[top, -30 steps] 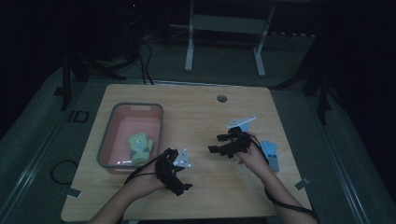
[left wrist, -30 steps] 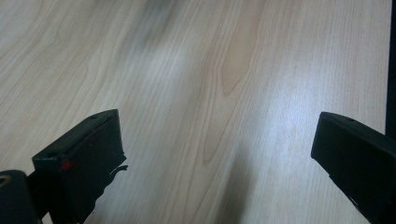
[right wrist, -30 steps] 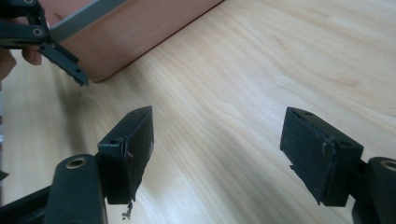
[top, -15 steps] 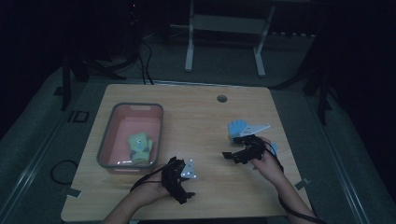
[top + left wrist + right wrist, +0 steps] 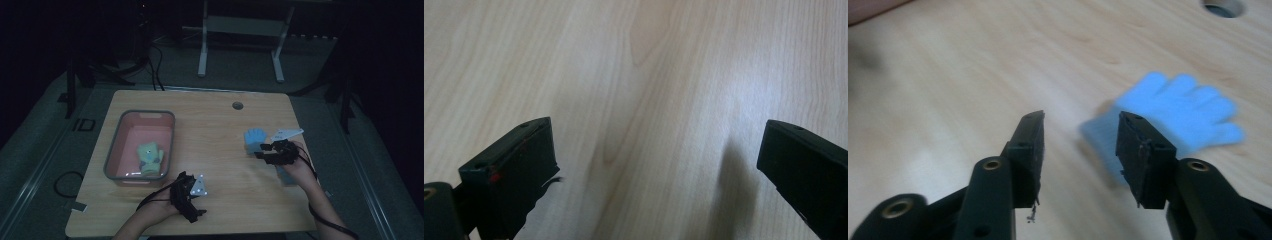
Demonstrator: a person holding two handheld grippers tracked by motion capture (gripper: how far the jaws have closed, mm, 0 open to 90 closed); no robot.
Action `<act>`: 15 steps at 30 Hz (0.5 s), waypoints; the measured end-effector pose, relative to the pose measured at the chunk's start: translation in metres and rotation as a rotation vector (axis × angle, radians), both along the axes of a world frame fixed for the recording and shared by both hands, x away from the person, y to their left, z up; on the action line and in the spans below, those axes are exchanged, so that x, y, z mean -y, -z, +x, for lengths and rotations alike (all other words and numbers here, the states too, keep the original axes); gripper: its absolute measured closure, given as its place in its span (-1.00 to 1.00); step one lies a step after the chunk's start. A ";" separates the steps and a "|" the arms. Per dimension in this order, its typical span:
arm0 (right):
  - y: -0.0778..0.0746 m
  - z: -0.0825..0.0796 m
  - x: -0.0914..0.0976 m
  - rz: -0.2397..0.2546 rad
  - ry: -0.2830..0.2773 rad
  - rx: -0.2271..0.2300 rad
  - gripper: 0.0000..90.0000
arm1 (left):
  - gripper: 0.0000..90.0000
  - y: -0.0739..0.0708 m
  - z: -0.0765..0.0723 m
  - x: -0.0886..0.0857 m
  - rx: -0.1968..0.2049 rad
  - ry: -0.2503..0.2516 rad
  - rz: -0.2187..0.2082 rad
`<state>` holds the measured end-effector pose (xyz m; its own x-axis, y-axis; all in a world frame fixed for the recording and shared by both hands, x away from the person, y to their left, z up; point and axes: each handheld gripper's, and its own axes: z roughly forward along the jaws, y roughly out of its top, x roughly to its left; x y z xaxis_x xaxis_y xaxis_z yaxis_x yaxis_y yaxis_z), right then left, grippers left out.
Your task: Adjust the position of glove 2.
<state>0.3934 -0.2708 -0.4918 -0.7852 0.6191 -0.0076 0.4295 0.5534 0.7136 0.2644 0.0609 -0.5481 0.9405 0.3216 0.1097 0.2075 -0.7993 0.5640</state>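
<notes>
- Far left on the tabletop (image 5: 220, 120): pink bin (image 5: 116, 150) holding a green glove (image 5: 150, 159), well apart from both claws.
- Near the front edge, just right of the bin's near corner: left claw (image 5: 192, 212), in a hand coming in from the bottom of the high view.
- In the left gripper view: left claw (image 5: 654, 165) with jaws spread wide over bare wood, nothing between them, nothing touched.
- Right of centre on the tabletop: blue glove (image 5: 255, 140) lying flat, fingers spread toward the far edge, near the round hole (image 5: 238, 105).
- Immediately right of the glove: right claw (image 5: 263, 151), tips at the glove's near, cuff-side edge.
- In the right gripper view: right claw (image 5: 1080, 135) with jaws part-way apart, having just been closing; gap between them showing mostly bare wood.
- Same view: blue glove (image 5: 1188, 112) lying ahead and to the right of that gap, its cuff end reaching behind the right-hand jaw and just into the gap; blurred, so contact with the pad impossible to tell; no grip on it visible.
- Just behind the right hand in the high view: a second bluish piece (image 5: 286, 176), mostly hidden.
</notes>
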 end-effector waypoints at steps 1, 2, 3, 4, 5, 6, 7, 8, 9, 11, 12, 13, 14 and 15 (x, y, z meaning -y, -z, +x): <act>0.001 0.005 0.001 0.000 0.011 -0.003 0.24 | -0.94 0.002 0.000 0.000 -0.015 -0.002 -0.005; 0.002 0.010 0.002 -0.002 0.014 -0.011 0.24 | -0.94 0.003 -0.001 0.000 -0.019 -0.009 -0.011; 0.003 0.014 0.002 -0.007 0.027 -0.006 0.25 | -0.94 0.004 -0.001 -0.001 -0.013 -0.007 -0.011; 0.004 0.019 0.001 -0.017 0.036 0.000 0.26 | -0.94 0.004 -0.002 -0.001 -0.003 -0.010 -0.020; 0.004 0.024 0.000 -0.024 0.040 0.009 0.26 | -0.94 0.004 -0.002 -0.002 -0.004 -0.016 -0.029; 0.005 0.030 0.000 -0.029 0.060 0.012 0.27 | -0.94 0.003 -0.002 -0.004 -0.011 -0.018 -0.043; 0.007 0.036 -0.001 -0.034 0.074 0.009 0.26 | -0.94 0.003 -0.001 -0.005 -0.009 -0.022 -0.056; 0.009 0.042 -0.002 -0.045 0.081 0.004 0.26 | -0.94 0.003 0.000 -0.007 -0.009 -0.028 -0.066; 0.011 0.048 -0.003 -0.046 0.089 0.004 0.25 | -0.94 0.002 0.001 -0.008 -0.019 -0.029 -0.077; 0.017 0.056 -0.004 -0.042 0.095 -0.014 0.17 | -0.94 0.001 0.002 -0.009 -0.021 -0.034 -0.086; 0.020 0.060 -0.005 -0.042 0.097 -0.021 0.12 | -0.94 0.001 0.002 -0.008 -0.029 -0.029 -0.079; 0.023 0.063 -0.006 -0.056 0.098 -0.022 0.04 | -0.94 0.002 0.001 -0.007 -0.039 -0.025 -0.070; 0.026 0.066 -0.007 -0.069 0.100 -0.028 0.01 | -0.94 0.003 0.000 -0.006 -0.032 -0.017 -0.053; 0.028 0.069 -0.007 -0.082 0.103 -0.035 0.01 | -0.94 0.004 0.000 -0.005 -0.017 -0.013 -0.039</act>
